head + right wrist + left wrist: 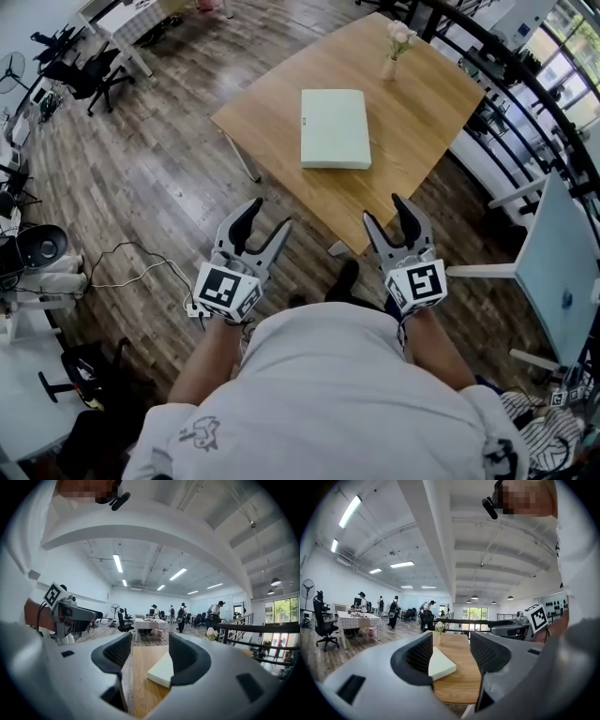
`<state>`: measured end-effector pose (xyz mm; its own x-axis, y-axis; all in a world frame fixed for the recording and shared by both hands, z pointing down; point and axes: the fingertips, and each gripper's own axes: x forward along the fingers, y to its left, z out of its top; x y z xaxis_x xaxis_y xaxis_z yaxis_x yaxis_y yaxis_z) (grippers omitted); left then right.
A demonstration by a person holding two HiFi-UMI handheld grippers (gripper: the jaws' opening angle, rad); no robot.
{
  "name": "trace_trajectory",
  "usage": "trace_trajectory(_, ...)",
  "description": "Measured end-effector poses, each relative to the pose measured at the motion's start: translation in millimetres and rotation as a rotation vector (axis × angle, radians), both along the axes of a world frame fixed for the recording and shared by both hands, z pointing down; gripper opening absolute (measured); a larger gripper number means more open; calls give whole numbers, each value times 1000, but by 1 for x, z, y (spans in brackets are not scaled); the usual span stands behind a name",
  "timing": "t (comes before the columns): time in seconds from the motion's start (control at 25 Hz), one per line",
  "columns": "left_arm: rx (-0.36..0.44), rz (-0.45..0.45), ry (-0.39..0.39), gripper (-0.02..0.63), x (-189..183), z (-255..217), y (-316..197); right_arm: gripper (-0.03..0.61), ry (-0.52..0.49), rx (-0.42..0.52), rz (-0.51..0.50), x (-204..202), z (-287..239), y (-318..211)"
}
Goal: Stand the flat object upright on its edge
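Step in hand: the approach, I'd say. Both grippers hang short of the table's near corner, and the slab is not yet touched.
Flat object [335,128]: a pale green slab lying flat mid-table [441,94], upper centre of the head view, well apart from both grippers. A flower vase [394,52] stands beyond it.
Left gripper [269,216]: lower left of centre, jaws spread wide with only air between them. The slab shows far off through the gap.
Right gripper [384,208]: lower right of centre, jaws likewise spread, gripping nothing.
Next move: probably reach in over the table edge, bring a gripper to each side of the slab, raise one long edge, and steady it with the other gripper as it tips up.
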<state>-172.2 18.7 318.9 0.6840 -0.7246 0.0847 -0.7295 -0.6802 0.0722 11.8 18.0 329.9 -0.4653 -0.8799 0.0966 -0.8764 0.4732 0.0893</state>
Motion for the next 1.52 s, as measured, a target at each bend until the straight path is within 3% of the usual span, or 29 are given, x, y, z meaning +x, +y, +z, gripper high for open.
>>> trace_trajectory(0.28, -11, -47, -6, 238, 31, 6, -46, 264, 4, -26, -51, 30, 12, -48)
trace_trajectory(0.56, -32, -56, -18, 238, 86, 21, -92, 264, -8, -85, -83, 74, 39, -90)
trace_trajectory(0.8, -101, -37, -38, 238, 123, 41, -120, 264, -15, -129, -87, 105, 52, -122)
trace_trajectory(1.32, -281, 5, -69, 239, 105, 111, -209, 273, -45, -400, -39, 98, 125, -194)
trace_trajectory(1.52, -415, 14, -71, 239, 88, 148, -245, 273, -46, -491, -21, 87, 156, -223)
